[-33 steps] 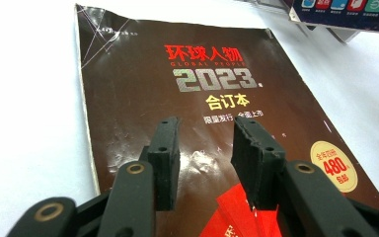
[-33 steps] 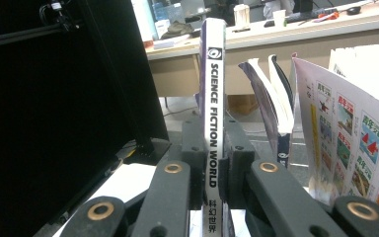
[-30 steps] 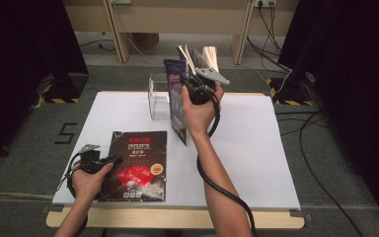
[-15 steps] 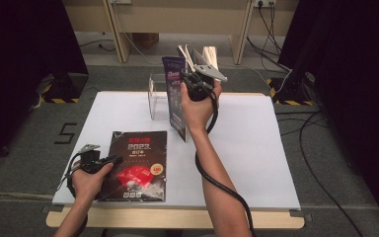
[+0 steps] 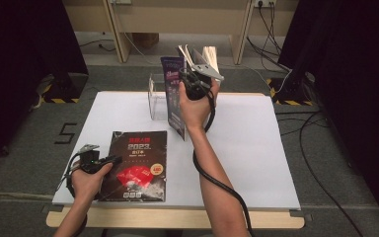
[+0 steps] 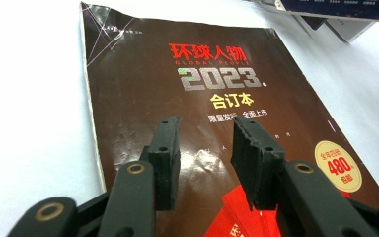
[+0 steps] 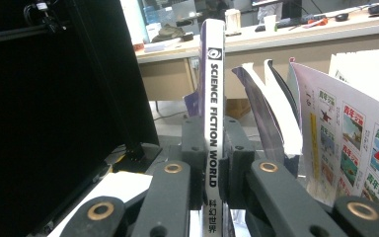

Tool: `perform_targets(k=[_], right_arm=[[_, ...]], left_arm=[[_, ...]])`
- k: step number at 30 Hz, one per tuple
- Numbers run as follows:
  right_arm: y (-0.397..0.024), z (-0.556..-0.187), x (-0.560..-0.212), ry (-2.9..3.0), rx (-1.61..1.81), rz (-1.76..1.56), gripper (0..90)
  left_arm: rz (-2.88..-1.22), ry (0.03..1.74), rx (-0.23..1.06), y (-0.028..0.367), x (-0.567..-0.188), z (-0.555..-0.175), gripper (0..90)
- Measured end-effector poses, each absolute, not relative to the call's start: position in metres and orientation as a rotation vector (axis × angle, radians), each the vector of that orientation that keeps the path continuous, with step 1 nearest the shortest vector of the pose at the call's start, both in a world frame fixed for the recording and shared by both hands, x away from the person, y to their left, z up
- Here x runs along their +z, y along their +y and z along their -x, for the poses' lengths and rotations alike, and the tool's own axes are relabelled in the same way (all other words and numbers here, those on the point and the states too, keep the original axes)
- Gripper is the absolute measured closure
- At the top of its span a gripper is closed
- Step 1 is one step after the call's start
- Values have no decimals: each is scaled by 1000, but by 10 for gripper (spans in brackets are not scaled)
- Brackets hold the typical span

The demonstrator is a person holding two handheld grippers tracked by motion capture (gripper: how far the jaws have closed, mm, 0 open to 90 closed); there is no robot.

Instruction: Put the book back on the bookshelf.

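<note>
A dark brown magazine marked 2023 lies flat on the white table near the front left. My left gripper rests at the magazine's left edge. In the left gripper view its jaws stand open just above the cover, and the gripper holds nothing. My right gripper is raised over the table's back middle, shut on the spine of an upright purple magazine. The right gripper view shows that spine, lettered SCIENCE FICTION WORLD, pinched in the gripper.
A clear plastic stand sits at the back of the table, left of the held magazine. More upright magazines fan out to the right of the held one. Black curtains flank the table, and cables lie on the floor at right.
</note>
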State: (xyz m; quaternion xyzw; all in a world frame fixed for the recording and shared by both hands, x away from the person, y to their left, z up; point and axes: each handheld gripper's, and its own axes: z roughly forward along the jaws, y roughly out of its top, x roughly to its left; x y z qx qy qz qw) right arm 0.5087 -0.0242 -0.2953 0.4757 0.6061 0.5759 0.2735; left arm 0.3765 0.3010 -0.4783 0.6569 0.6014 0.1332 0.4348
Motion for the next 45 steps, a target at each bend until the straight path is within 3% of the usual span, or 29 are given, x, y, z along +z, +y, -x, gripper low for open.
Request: perform_targets(k=[13,38,45], right_arm=[[-20,-513,-294,1615,1535,-1260,831],[-39,-486,-284,1538,1529,-1225,831],[-34,-496,-290,1557,1518,-1235,831]], left_arm=[[-1633,1501,330,302,-478,-376,625],[-1641,1496,328,300,-479,-377,625],[-1639,1496,326,299,-478,-377,625]])
